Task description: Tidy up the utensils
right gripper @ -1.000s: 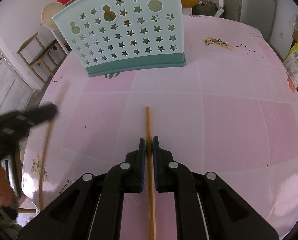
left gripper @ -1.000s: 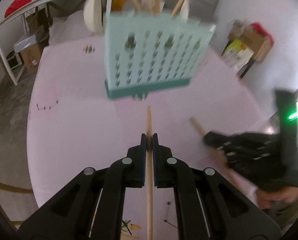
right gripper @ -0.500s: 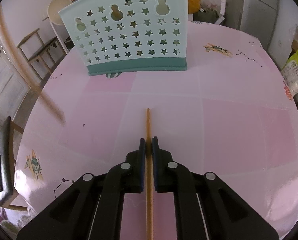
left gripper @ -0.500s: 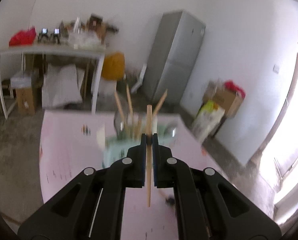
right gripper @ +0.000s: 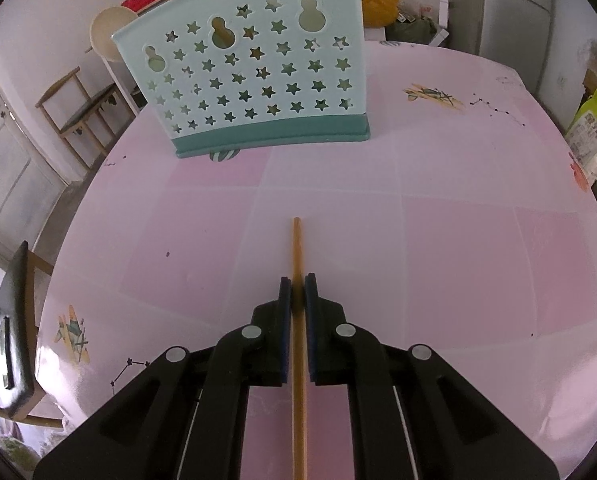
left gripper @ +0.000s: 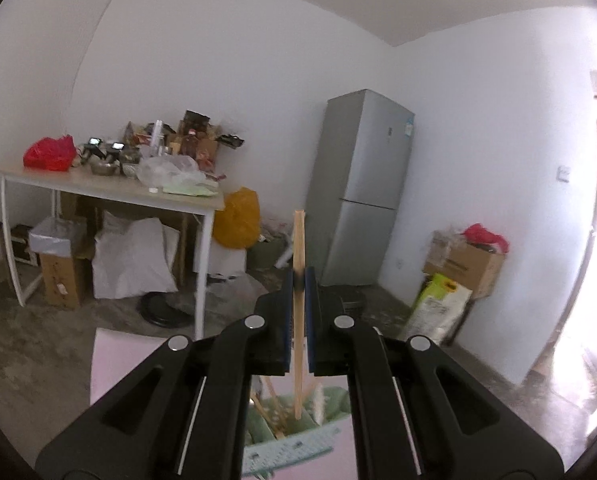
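My left gripper [left gripper: 298, 276] is shut on a pale wooden chopstick [left gripper: 299, 236] and points almost level, high above the table. Its lower end hangs over the open top of the mint-green utensil holder [left gripper: 330, 400], which holds several chopsticks. In the right wrist view the same holder [right gripper: 250, 80], with star cut-outs, stands upright at the far side of the pink table [right gripper: 458, 240]. My right gripper [right gripper: 297, 284] is shut on a darker wooden chopstick [right gripper: 297, 248] that runs straight ahead just above the tabletop, well short of the holder.
Beyond the pink table stand a grey fridge [left gripper: 362, 188], a cluttered white side table [left gripper: 110, 188], cardboard boxes [left gripper: 462, 264] and bags on the floor. A wooden chair [right gripper: 82, 108] stands left of the holder. Part of a dark device [right gripper: 14, 320] shows at the left table edge.
My left gripper has risen with its chopstick and tilted up from facing the holder to facing the room; the holder now lies below it. The right gripper kept still.
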{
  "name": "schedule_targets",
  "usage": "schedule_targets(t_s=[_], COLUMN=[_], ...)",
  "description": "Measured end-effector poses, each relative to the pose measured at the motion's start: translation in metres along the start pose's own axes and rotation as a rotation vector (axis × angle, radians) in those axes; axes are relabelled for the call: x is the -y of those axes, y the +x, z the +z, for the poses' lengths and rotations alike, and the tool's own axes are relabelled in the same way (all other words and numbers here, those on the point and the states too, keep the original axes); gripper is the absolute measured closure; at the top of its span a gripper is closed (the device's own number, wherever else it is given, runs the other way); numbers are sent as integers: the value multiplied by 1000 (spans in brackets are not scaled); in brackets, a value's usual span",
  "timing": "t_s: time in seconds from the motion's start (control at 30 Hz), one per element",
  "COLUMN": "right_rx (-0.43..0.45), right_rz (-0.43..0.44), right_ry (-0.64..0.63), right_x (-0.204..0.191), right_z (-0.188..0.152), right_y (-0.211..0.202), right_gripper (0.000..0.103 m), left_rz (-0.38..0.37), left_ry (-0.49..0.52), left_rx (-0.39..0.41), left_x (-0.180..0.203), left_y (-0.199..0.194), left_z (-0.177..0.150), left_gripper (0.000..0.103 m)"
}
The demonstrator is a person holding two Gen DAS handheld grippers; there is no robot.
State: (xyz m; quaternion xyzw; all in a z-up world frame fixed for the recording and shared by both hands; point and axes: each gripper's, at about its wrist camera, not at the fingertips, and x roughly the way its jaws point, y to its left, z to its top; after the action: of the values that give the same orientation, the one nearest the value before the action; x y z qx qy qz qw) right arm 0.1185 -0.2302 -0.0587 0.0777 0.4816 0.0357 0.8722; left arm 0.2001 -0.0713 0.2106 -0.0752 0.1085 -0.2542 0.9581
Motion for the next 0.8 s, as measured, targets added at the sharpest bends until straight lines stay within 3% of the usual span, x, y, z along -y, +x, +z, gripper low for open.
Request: schedule_targets(t_s=[0.27, 0.53, 0.8], right_rx=[8, 66, 177], right_rz=[26, 48, 68], right_ry=[12, 40, 63], right_x=[3, 11, 21], right_z=[1, 9, 32], right_y=[-5, -39, -86], right_gripper=[96, 96, 96], left_rz=[48, 22, -9], left_ry=[-1, -81, -81], left_rx=[-91, -196, -132], left_x=[0, -20, -24], left_y=[61, 75, 34], left_z=[-48, -86, -81], left_gripper=[99, 98, 69])
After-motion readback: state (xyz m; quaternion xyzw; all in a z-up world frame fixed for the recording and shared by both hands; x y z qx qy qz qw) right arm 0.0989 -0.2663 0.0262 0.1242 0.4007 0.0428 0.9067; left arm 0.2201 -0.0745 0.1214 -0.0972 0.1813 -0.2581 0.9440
